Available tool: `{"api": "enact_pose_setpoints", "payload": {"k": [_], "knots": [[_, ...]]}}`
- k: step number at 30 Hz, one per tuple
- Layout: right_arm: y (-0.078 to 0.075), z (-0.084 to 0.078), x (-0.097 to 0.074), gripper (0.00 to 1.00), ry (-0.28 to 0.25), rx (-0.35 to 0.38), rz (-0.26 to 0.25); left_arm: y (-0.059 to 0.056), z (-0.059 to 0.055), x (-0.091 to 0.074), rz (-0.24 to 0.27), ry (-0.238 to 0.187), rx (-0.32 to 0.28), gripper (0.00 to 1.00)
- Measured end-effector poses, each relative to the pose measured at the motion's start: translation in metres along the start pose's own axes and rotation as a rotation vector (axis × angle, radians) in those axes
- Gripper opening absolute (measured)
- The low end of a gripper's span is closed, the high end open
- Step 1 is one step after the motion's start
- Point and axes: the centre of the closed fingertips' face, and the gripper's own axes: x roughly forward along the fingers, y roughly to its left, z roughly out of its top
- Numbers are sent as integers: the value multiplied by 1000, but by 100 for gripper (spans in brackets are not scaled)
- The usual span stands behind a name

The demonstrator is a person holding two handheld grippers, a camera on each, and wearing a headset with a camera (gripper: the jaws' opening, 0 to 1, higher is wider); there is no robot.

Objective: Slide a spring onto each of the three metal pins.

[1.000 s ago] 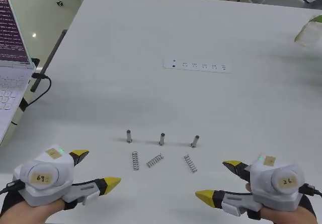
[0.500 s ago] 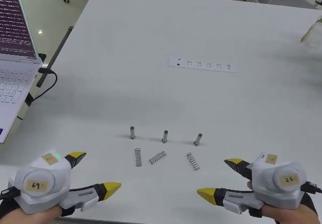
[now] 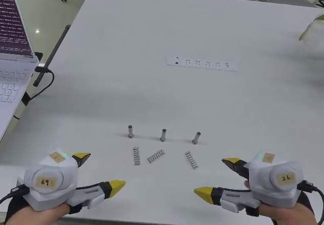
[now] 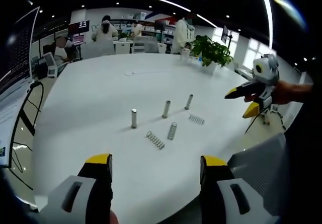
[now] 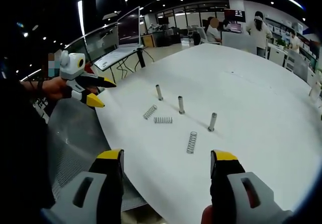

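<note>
Presently both open, empty: left gripper (image 3: 100,171) lower left, right gripper (image 3: 216,176) lower right; three springs (image 3: 156,156) lie just below upright pins (image 3: 163,134).

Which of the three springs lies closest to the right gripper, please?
The rightmost spring, by the right-hand pin; the other two lie farther left of the right gripper.

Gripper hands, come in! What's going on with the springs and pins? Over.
Left gripper and right gripper open, empty. Three springs lying loose, pins upright, bare. Power strip far behind, not in the way.
</note>
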Motion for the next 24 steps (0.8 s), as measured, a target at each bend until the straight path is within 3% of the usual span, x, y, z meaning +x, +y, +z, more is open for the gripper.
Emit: {"api": "enact_pose_setpoints", "payload": {"k": [11,18,24], "knots": [[2,1,1,68,4,-4,7,-8,5,26,-11,1,-16,63],[0,2,1,68,4,-4,8,-11,7,34,-24,8,-9,61],[-1,4,0,68,4,-7,10,-12,8,45,-59,39,42,60]]}}
